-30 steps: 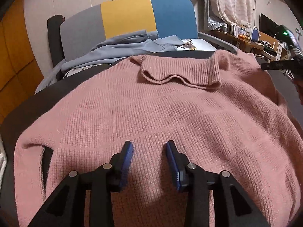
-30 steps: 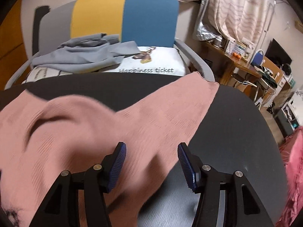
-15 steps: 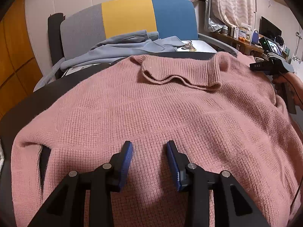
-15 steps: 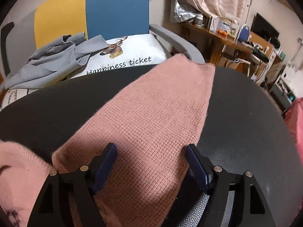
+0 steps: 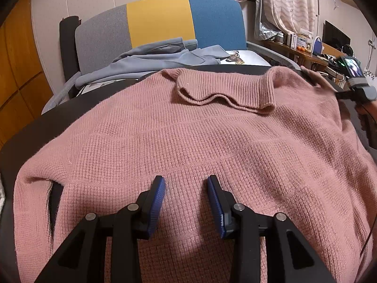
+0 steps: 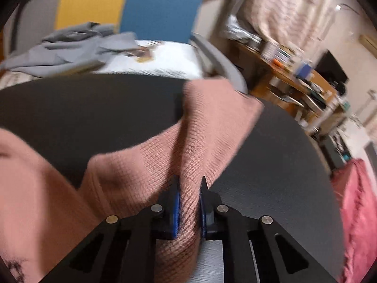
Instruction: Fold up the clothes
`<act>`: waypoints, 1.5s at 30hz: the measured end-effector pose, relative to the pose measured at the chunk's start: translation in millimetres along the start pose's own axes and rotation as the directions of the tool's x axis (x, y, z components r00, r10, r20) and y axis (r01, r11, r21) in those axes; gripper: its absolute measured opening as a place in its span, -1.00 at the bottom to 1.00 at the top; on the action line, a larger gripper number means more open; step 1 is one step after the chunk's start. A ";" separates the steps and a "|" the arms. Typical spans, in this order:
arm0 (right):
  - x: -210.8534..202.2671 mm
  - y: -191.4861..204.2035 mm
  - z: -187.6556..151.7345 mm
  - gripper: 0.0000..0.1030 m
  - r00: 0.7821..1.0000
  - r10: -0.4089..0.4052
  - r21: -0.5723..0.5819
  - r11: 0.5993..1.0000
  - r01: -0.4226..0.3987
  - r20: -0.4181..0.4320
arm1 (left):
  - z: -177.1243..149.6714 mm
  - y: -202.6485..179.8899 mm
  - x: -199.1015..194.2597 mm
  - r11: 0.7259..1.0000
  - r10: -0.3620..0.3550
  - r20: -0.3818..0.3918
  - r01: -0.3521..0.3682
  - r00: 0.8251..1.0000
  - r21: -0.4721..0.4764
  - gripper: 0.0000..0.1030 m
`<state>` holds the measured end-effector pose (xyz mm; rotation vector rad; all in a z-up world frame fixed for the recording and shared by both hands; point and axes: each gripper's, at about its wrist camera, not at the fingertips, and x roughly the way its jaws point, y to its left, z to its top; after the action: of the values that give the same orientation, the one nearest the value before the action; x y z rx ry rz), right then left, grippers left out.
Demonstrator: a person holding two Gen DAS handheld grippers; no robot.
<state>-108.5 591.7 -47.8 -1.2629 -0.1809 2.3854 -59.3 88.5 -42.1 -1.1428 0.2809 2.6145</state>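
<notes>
Lying spread flat over dark round worktop point(image 5: 28, 132): pink knit sweater point(image 5: 188, 141), collar point(image 5: 223, 94) at far edge, folded down and wavy. Hovering over near hem area of sweater: left tool point(image 5: 186, 188), blue pads parted, nothing between them, released. Bunching slightly at near left: sweater's left sleeve, dark gap showing beside it. Appearing at far right of left wrist view: right tool point(image 5: 355, 87) with a hand behind it, over the sweater's right shoulder edge, blurred. Clenching in right wrist view: right tool point(image 6: 189, 202), blue pads pinching a ridge of pink knit, grasping the sweater sleeve point(image 6: 188, 146). Stretching away from the pads toward far right of worktop point(image 6: 282, 165): that sleeve, cuff end lying near the far rim, fabric pulled up into a crease at the pinch. Showing at near left of same view: more of the sweater body, blurred. Sitting beyond the worktop: chair point(image 5: 160, 23) with grey, yellow and blue back panels, grey garment point(image 5: 153, 56) heaped on its seat, white cushion point(image 5: 245, 57) with deer print beside it. Standing at far right: cluttered wooden desk point(image 5: 304, 54), curtain point(image 5: 287, 4) hanging above. Lying at near right edge of right wrist view: red-pink fabric point(image 6: 358, 207), off the worktop.
</notes>
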 end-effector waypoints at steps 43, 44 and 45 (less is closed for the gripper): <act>-87.8 165.2 145.3 0.26 0.878 0.435 0.015 0.895 -0.447 0.198 | -5.7 25.9 0.6 0.989 -0.018 0.010 0.019 1.000 -0.146 -0.15; -97.1 160.8 136.9 0.26 0.871 0.444 0.005 0.890 -0.455 0.208 | -5.9 25.8 0.4 0.989 -0.017 0.010 0.018 1.000 -0.145 -0.15; -105.0 160.6 127.2 0.25 0.860 0.469 -0.016 0.879 -0.476 0.202 | -6.1 25.4 -0.1 0.990 -0.014 0.010 0.015 1.000 -0.143 -0.15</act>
<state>-210.7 413.0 55.1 -1.1487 0.1315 2.9231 -63.3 62.8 -44.4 -1.1736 0.0835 2.6625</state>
